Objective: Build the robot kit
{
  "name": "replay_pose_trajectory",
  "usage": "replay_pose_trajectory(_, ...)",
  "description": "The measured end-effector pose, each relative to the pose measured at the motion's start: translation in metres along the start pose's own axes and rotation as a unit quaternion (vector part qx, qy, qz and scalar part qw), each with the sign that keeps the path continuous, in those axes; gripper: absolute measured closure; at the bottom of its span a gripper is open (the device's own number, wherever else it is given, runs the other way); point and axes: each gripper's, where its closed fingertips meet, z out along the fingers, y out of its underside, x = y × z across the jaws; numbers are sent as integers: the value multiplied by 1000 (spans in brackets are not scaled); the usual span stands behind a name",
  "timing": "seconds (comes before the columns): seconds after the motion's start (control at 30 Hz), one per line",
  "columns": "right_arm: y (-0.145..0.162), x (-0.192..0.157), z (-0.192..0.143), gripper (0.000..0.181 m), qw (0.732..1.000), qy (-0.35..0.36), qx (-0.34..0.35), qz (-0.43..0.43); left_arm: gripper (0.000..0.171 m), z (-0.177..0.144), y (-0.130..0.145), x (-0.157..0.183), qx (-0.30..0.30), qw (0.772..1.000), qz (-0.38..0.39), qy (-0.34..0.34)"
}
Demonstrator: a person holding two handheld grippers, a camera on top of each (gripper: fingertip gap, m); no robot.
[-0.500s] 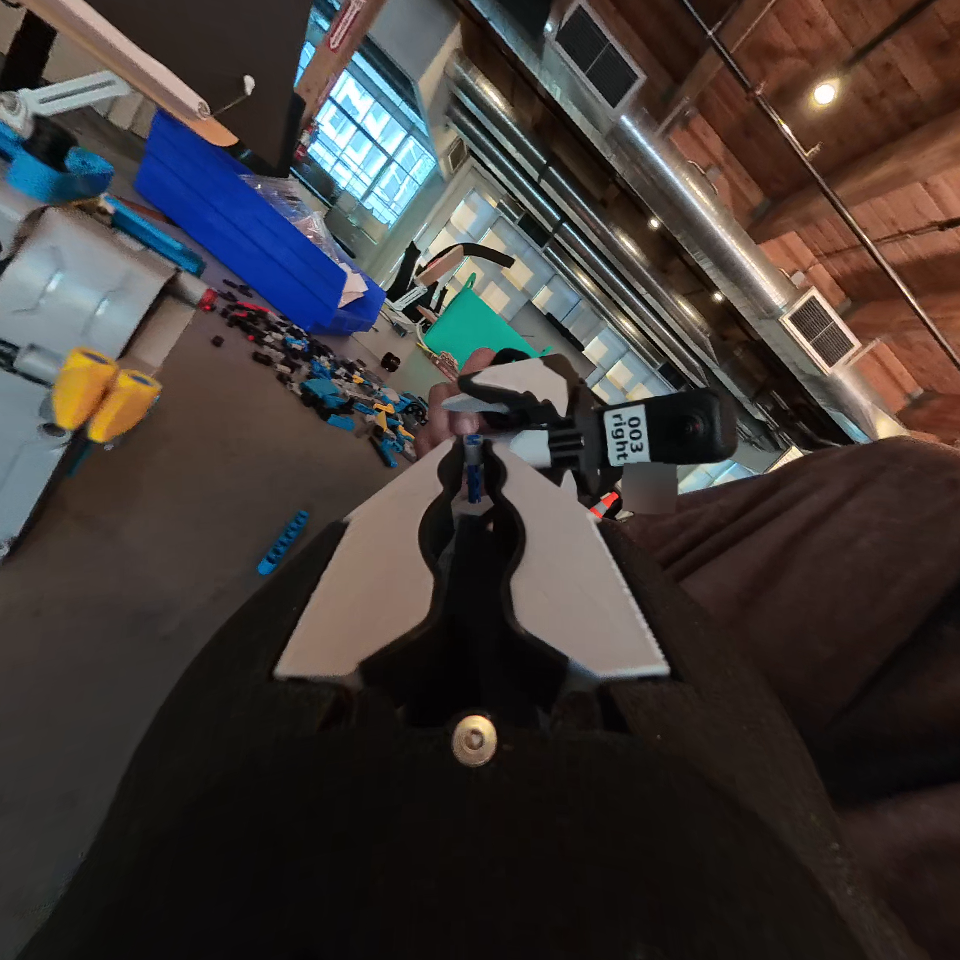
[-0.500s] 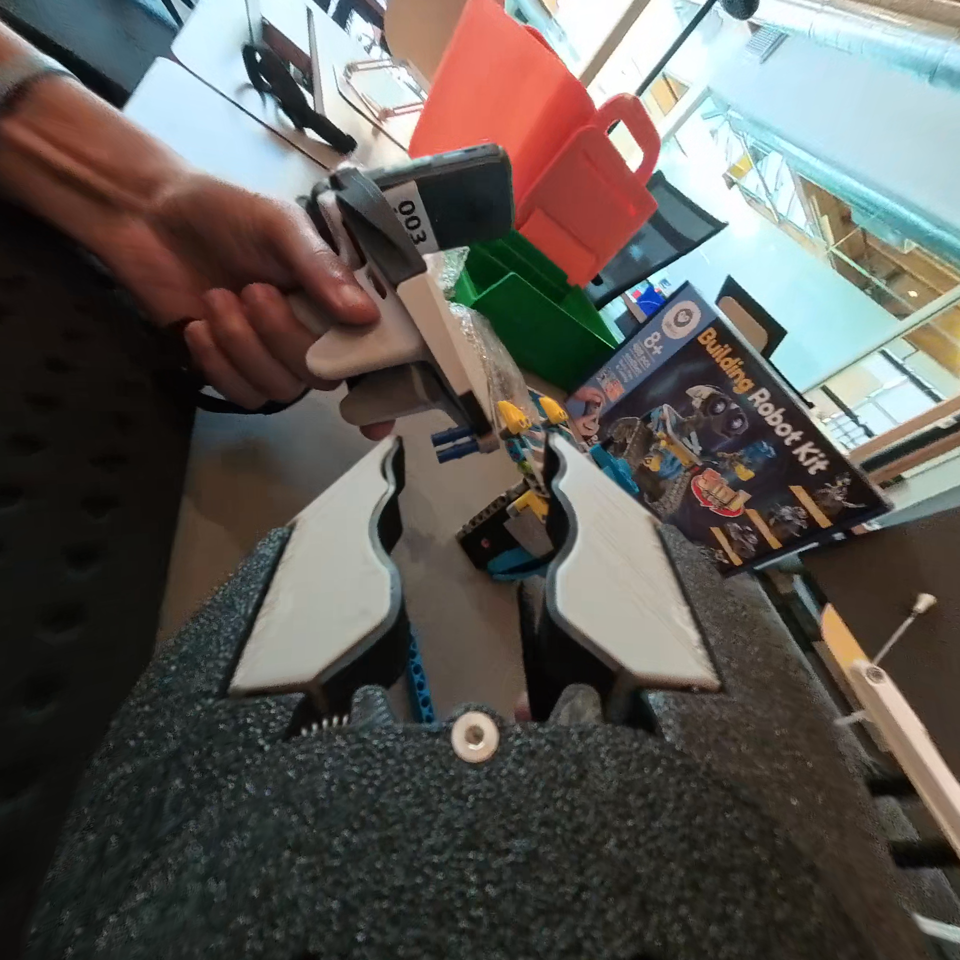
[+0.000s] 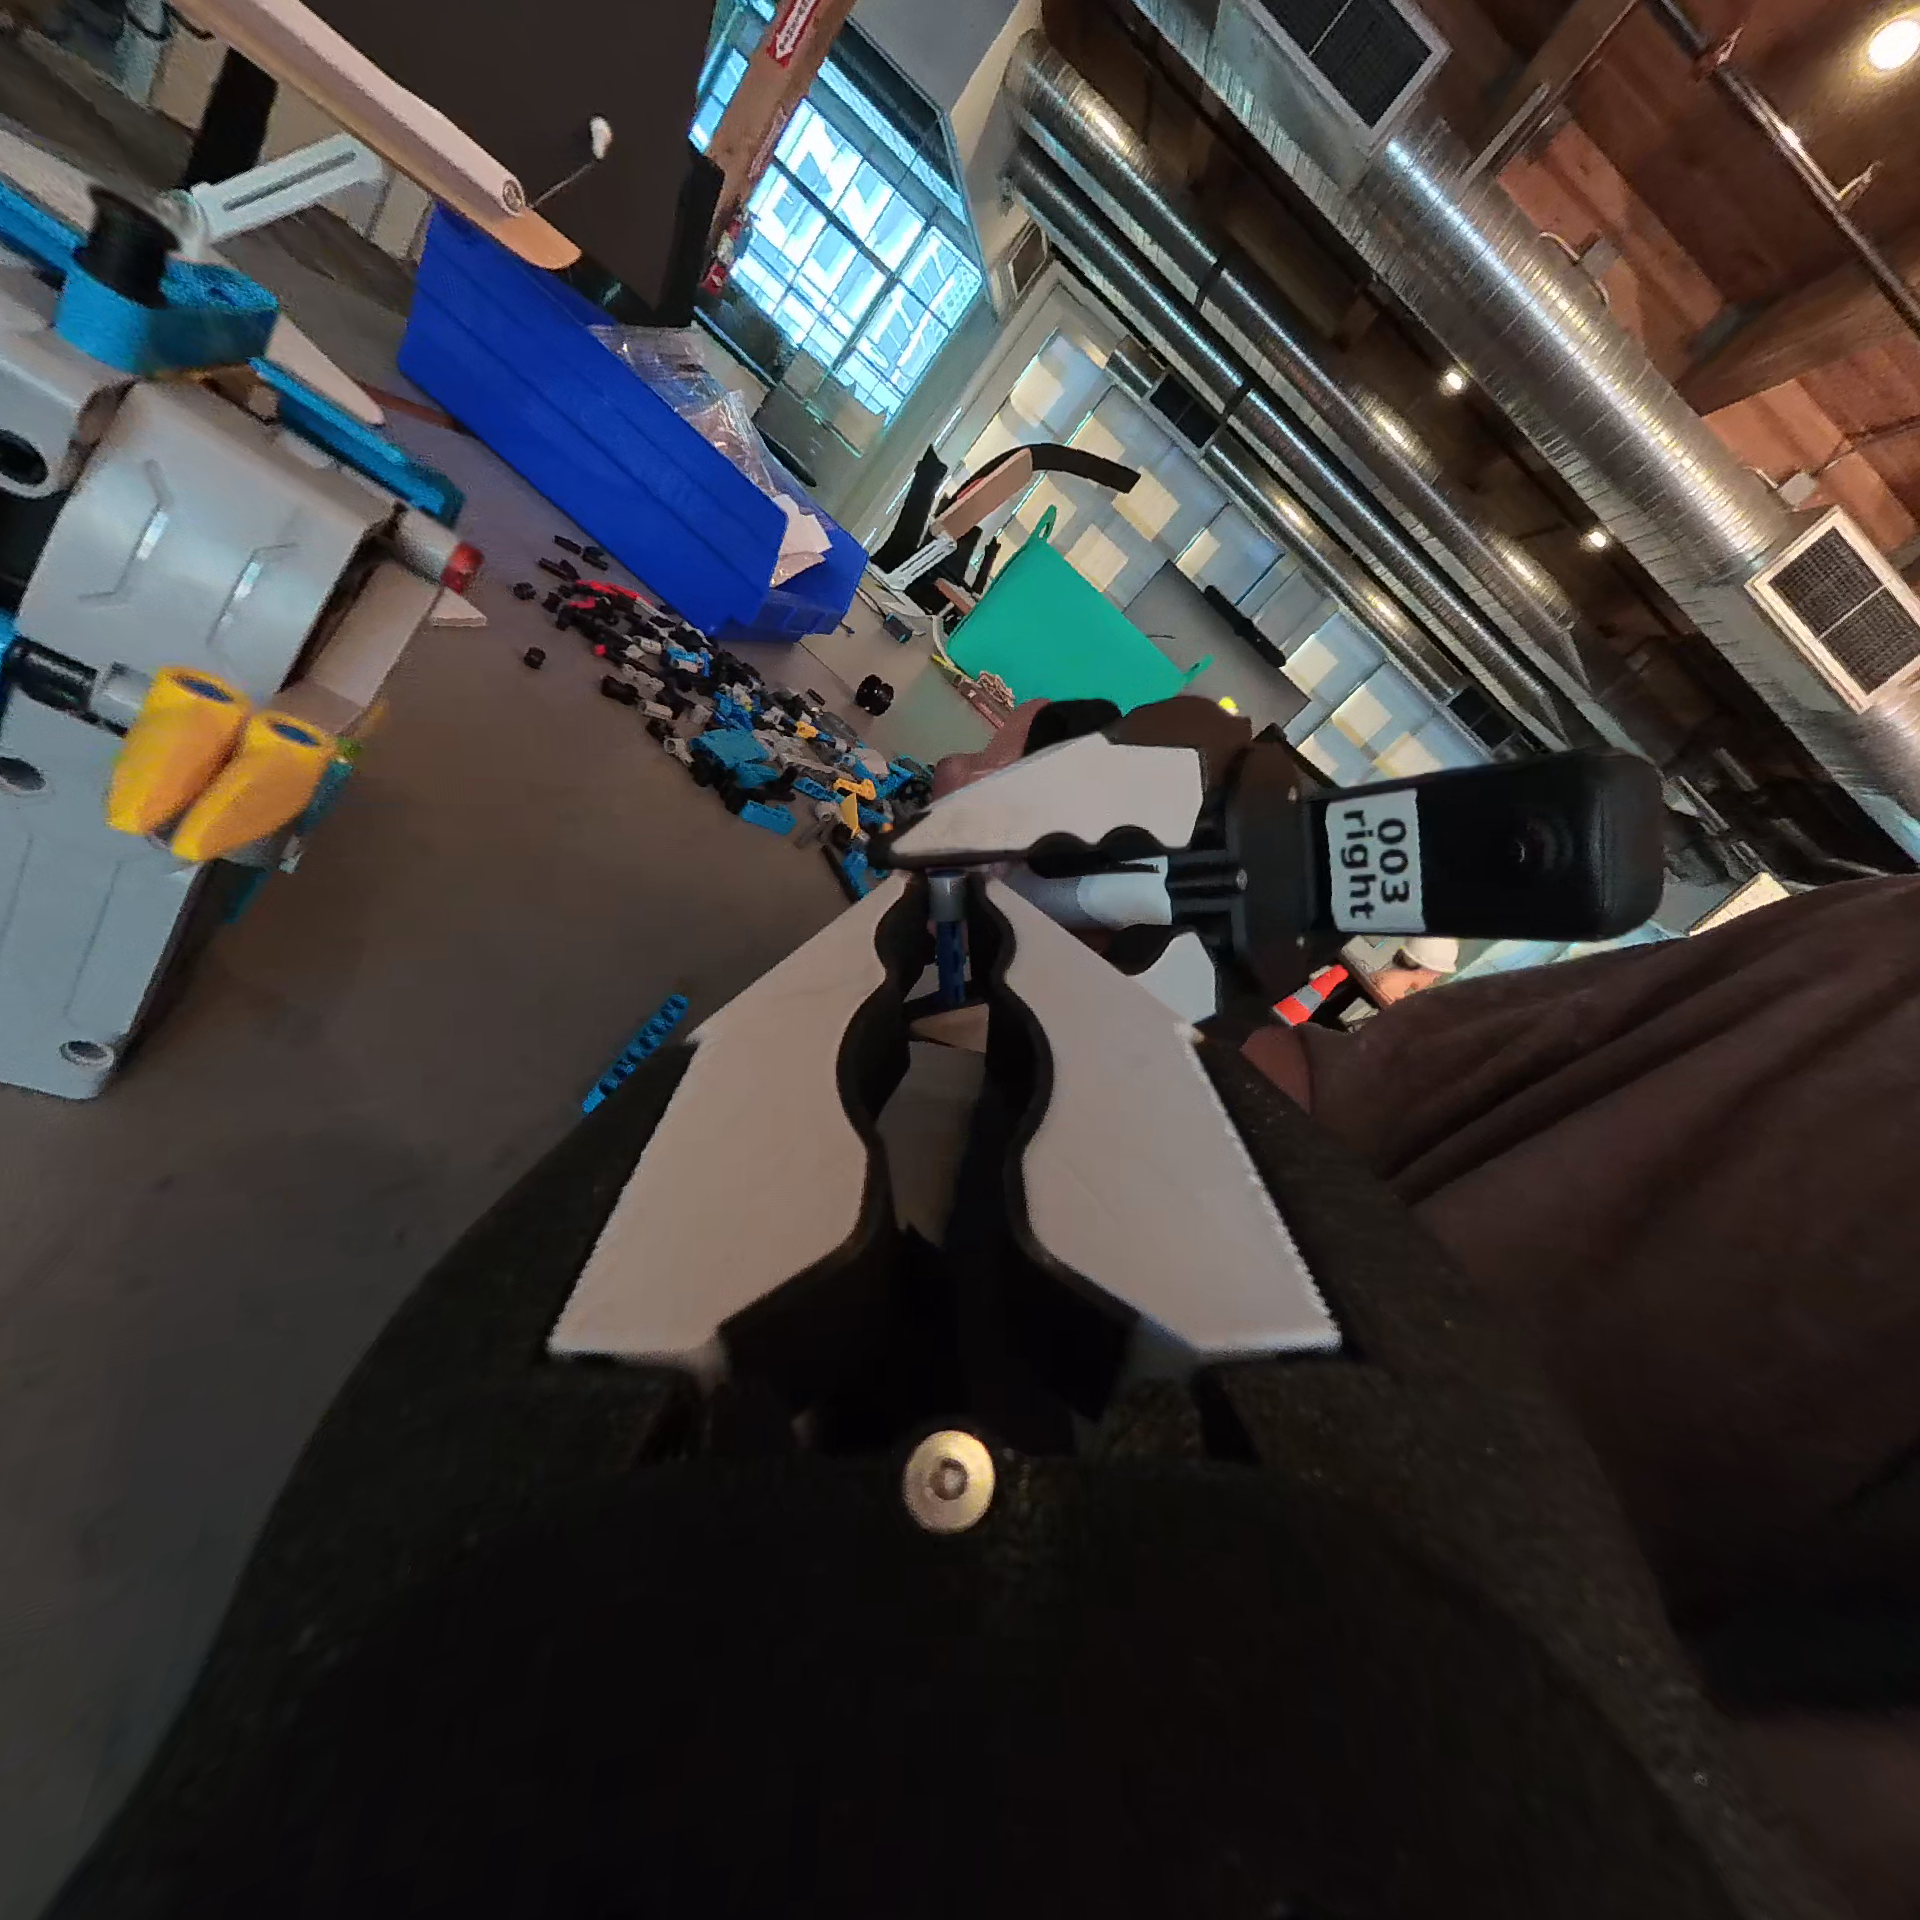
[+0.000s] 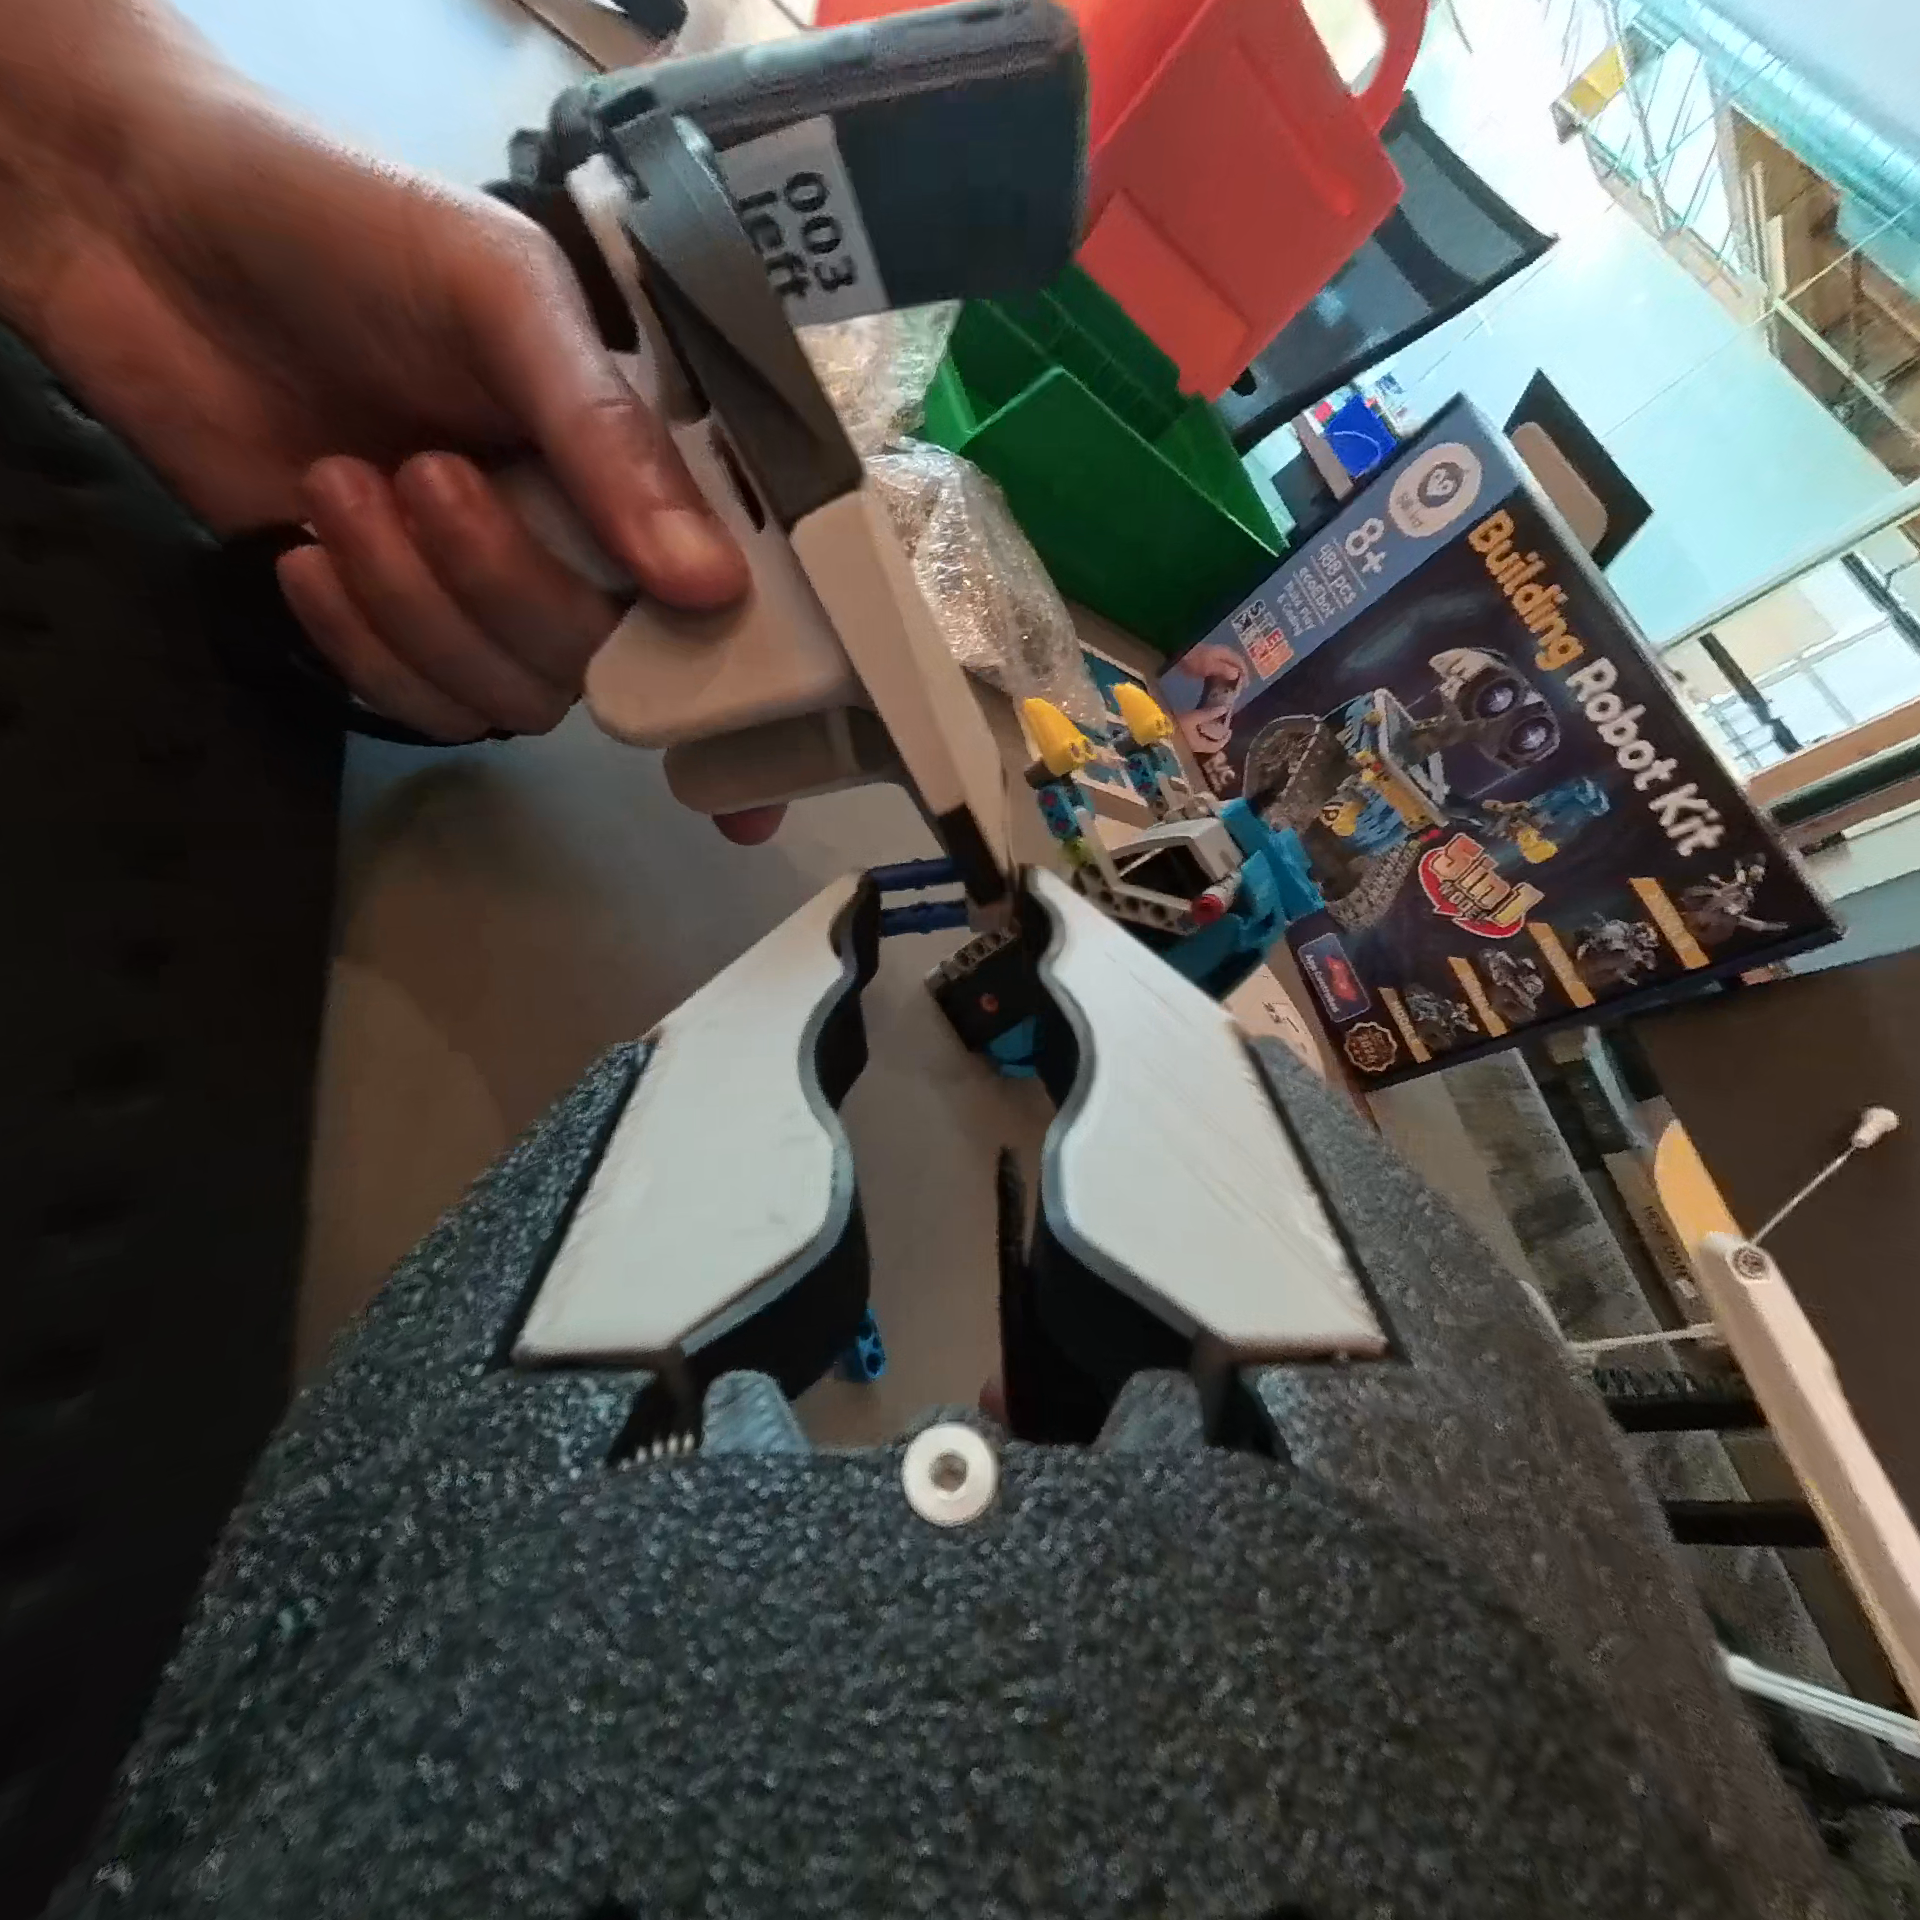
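Our left hand-held gripper (image 3: 943, 914) pinches a small dark blue plastic building piece (image 3: 948, 951) above the grey counter (image 3: 312, 1091). Our right hand-held gripper (image 4: 940, 914) is spread apart, its smooth white fingers (image 4: 1164, 1122) around that piece.

A wood-plank ceiling (image 3: 1766, 208) fills the upper right of the left wrist view, lit by recessed spotlights (image 3: 1893, 44). Silver ventilation ducts (image 3: 1507, 343) with white vent grilles (image 3: 1844, 613) run diagonally beneath it. A large gridded window (image 3: 842, 260) glows top centre, above a grey tabletop (image 3: 312, 1091).
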Motion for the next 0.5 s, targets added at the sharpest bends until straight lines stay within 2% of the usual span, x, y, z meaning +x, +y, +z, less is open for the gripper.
replay_pose_trajectory(0.5,3,-2,-2,155,1000,-15,-10,-19,164,2,5,1,-14,999,35,-20)
